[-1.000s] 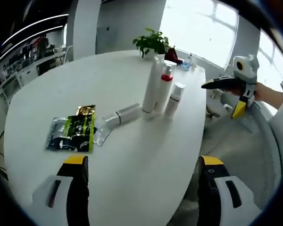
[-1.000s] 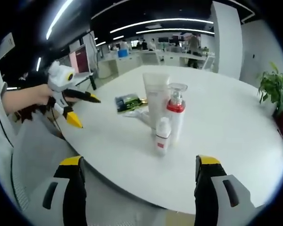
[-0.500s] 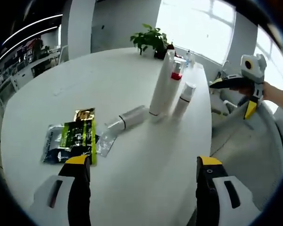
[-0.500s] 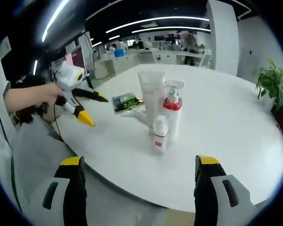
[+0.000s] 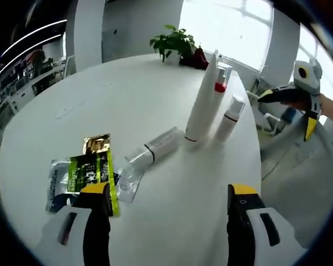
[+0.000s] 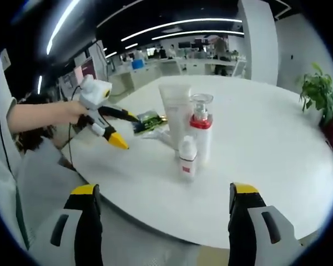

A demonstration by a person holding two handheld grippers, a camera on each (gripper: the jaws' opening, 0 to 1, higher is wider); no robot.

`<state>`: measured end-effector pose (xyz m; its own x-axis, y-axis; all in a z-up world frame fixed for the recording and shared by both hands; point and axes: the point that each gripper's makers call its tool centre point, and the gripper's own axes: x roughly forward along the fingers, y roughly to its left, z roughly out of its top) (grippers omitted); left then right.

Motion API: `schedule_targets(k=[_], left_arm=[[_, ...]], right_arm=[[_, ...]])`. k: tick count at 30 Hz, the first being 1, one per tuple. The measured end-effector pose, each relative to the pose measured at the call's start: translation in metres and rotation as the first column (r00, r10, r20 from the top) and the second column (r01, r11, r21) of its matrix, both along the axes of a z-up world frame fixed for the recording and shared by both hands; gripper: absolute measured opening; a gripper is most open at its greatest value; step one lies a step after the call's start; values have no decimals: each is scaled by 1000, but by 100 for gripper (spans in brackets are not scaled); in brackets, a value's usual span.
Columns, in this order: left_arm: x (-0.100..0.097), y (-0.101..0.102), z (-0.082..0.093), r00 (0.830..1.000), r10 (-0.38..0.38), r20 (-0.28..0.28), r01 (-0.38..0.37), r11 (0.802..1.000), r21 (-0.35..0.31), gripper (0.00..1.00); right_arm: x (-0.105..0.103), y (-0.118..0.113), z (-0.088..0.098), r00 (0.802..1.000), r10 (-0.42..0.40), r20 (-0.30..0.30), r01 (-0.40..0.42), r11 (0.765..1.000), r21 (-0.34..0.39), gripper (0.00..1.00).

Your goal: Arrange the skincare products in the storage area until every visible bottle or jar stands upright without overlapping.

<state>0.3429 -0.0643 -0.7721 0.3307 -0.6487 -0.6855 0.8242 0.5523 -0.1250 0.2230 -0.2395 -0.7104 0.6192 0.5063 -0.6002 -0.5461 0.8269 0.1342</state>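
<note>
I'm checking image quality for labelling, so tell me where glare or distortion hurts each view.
Left gripper view: the window is blown out to white and backlights the tall white tube; fisheye bends the white table edge. Right gripper view: ceiling light strips glare against a dark ceiling, the background desks look soft, and the pump bottle stays sharp.

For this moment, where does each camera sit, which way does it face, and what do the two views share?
Left gripper view: rides the left gripper, looking across the white table at the lying tube; the right gripper enters from the right.
Right gripper view: rides the right gripper, off the table edge, facing the left gripper in a hand.
Shared: the upright pump bottle, tall tube, small bottle.
</note>
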Motion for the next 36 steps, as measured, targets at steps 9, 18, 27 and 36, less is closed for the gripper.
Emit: schedule_targets(k=[9,18,27,36], left_arm=[[18,1,-15,999,-27,17,26,999,47,75],[36,-6,-20,998,-45,45,42,997,63,72],[46,-13,-28,993,-100,54,95,991,97,67],[58,-32,-39,985,-167,53,159,979,131,60]], right_arm=[[1,-2,-2,1000,-17,-17,17,1000,21,94],[0,-1,-5,1000,-3,-25,3,1000,5,94],[-1,1,-7,999,5,-42,-6,1000,-2,94],[-2,2,-9,998,3,-58,-2,1000,6,94]])
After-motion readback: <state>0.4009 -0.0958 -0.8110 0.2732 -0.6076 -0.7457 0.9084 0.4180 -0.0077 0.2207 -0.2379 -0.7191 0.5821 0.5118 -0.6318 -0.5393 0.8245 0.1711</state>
